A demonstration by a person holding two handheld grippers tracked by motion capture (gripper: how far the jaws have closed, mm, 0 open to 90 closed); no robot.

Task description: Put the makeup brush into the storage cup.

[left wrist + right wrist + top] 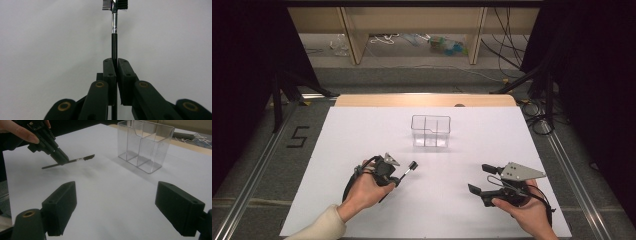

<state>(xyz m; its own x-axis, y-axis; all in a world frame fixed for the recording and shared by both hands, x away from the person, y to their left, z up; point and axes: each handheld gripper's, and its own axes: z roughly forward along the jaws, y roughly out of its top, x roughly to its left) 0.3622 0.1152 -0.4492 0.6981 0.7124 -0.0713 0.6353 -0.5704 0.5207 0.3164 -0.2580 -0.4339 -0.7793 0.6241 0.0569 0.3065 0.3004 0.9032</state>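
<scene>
A thin black brow brush [407, 171] with a silver ferrule and a comb-and-bristle head is clamped by its handle in my left gripper [397, 179], just above the white table sheet [362, 135]. In the left gripper view the jaws pinch the brush [114, 37], and its head points away from me. My right gripper [480, 178] rests at the right front, open, with nothing between its pads [60, 202]. A clear plastic organiser [430, 131] with several compartments stands upright at the middle back. From the right gripper view I see the organiser [146, 145], the left gripper [61, 158] and the brush [82, 158].
The white sheet covers a wooden table whose far edge [422, 100] shows behind the organiser. Beyond it are a low shelf [412, 45] with cables and clutter. Metal rails [257, 170] run along the floor on both sides.
</scene>
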